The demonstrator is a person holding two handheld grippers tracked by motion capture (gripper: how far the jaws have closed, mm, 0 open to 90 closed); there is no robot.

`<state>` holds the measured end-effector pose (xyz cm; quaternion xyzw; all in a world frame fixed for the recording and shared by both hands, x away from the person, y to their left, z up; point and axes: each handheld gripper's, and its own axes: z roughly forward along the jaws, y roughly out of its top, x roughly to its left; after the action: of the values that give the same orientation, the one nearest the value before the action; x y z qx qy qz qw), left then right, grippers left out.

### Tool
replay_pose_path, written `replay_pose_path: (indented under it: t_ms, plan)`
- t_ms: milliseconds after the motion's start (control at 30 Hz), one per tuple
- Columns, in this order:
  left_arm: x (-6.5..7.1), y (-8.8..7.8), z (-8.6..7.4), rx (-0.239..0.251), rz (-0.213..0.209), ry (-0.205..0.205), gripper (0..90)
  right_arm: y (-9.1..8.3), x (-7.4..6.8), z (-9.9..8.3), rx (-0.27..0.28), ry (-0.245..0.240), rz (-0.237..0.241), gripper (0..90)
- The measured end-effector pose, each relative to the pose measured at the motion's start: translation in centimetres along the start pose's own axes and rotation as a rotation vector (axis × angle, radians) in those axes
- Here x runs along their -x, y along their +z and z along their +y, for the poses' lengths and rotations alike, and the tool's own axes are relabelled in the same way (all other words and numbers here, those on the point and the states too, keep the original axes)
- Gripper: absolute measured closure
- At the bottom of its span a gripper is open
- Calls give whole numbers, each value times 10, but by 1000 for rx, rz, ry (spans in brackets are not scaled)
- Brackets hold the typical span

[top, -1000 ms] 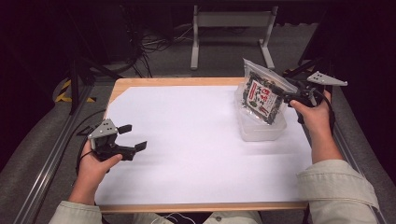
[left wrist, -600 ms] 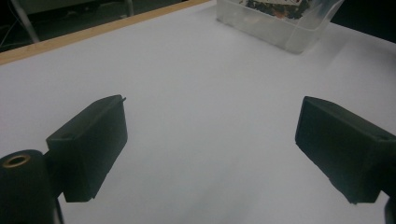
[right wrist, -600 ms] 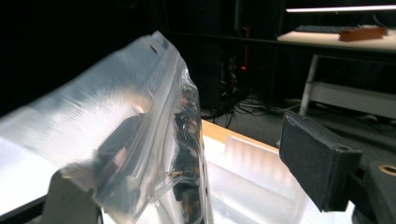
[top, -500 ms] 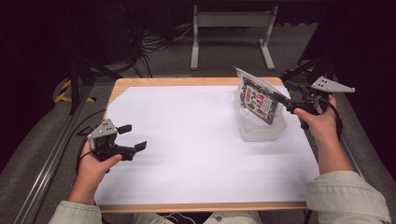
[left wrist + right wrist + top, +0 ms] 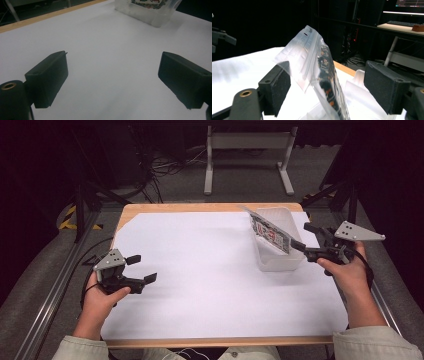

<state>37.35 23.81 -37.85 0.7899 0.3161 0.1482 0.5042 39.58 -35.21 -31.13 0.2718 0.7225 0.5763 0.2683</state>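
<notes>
A clear packet point(image 5: 270, 232) with a dark printed insert stands on edge, leaning, inside a clear plastic container point(image 5: 280, 262) at the right of the table. My right gripper point(image 5: 301, 236) is just right of the container, and its jaws have just been opening. In the right gripper view the packet point(image 5: 322, 75) stands between the wide-apart jaws, its edge near the left pad point(image 5: 279, 87) and far from the right one. My left gripper point(image 5: 144, 268) rests low at the table's left, open with nothing in it point(image 5: 112, 77). The container point(image 5: 147, 15) lies far ahead of it.
A white sheet point(image 5: 200, 270) covers the wooden table, whose edge point(image 5: 200, 207) shows at the back. Metal rails run along both sides. A white stand point(image 5: 247, 155) and cables are on the floor beyond.
The right gripper has drawn back to the right and its jaws have parted. The packet has sunk from above the container to stand inside it. The left gripper has not moved.
</notes>
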Motion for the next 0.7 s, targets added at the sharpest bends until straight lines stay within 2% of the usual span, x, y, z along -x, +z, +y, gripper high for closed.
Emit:
replay_pose_path:
  t_ms: [333, 433, 533, 700]
  plan:
    - [4, -4, -7, -10, -2, 1, 98, -12, -40, -24, -23, 15, -5, 214]
    - [4, -5, -10, -13, -2, 7, 95, -9, -47, -33, -46, 15, 0, 214]
    - [5, -5, -16, -9, -3, -8, 87, -4, -54, -44, -78, -2, 5, 213]
    - [4, -6, -26, 14, -6, -26, 83, 4, -61, -58, -107, 14, 23, 219]
